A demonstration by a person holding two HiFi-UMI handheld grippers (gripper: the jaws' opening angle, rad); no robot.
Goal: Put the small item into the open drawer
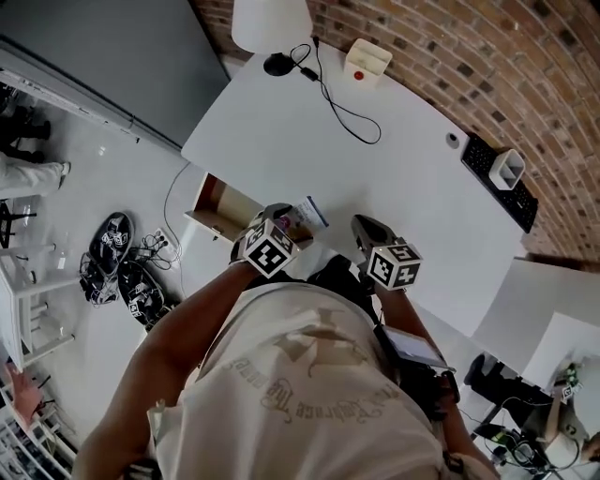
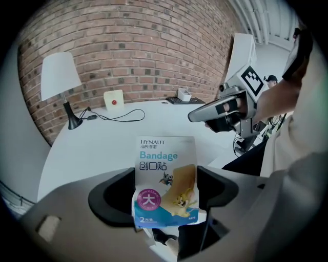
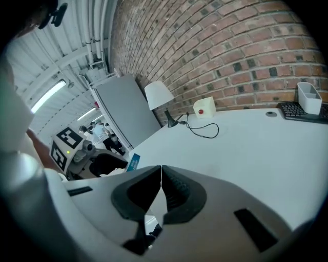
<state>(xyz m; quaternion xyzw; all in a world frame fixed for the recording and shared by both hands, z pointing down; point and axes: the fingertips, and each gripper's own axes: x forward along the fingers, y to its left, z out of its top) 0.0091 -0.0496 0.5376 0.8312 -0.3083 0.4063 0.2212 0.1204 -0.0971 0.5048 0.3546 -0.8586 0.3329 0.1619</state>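
Observation:
The small item is a bandage packet (image 2: 165, 153) printed in white and blue with a cartoon. It stands upright between the jaws of my left gripper (image 2: 166, 190), which is shut on it. In the head view the left gripper (image 1: 289, 223) holds the packet (image 1: 307, 213) over the white table's near edge, just right of the open drawer (image 1: 217, 208). The drawer's wooden inside shows below the tabletop. My right gripper (image 1: 362, 225) hovers beside it over the table; its jaws (image 3: 161, 169) are shut with nothing between them.
On the white table (image 1: 375, 178) at the back stand a white lamp (image 1: 272, 23), a white box with a red button (image 1: 367, 61) and a black cable (image 1: 342, 108). A keyboard (image 1: 497, 173) and a white cup (image 1: 509, 167) lie far right. Bags and cables (image 1: 127, 267) lie on the floor at the left.

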